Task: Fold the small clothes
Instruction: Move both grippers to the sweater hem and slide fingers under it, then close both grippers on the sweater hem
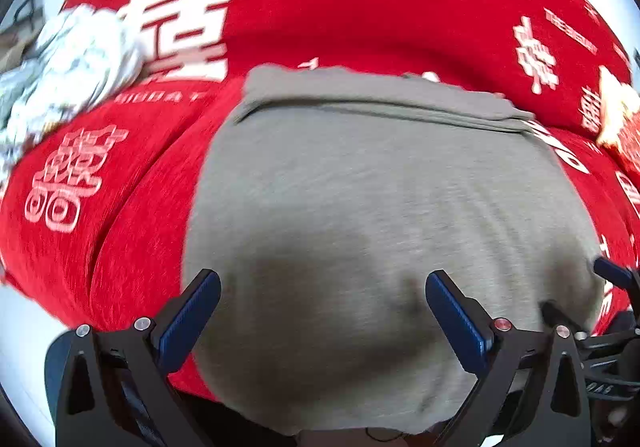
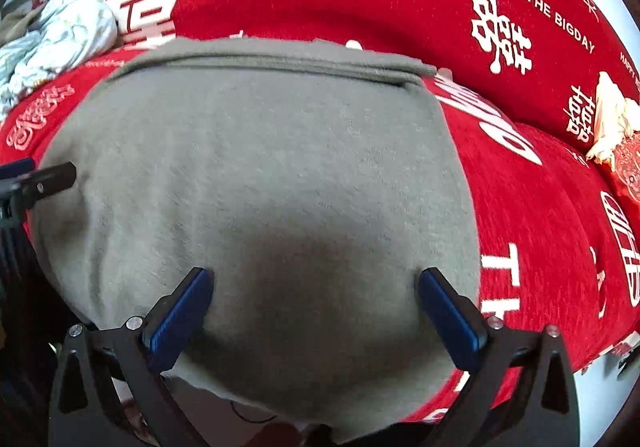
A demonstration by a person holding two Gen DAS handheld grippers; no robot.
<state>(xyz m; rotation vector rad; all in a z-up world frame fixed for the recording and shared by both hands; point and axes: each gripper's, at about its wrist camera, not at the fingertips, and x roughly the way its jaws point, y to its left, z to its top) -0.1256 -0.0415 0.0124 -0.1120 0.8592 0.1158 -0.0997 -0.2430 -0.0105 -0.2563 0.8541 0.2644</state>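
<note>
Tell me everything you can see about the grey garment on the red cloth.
The grey garment is a plain, soft knit piece lying flat on the red cloth. Its far edge is folded into a layered band. The near edge hangs toward the cameras. Both grippers, left and right, are open above it, gripping nothing. Whether their fingers touch the fabric is unclear.
</note>
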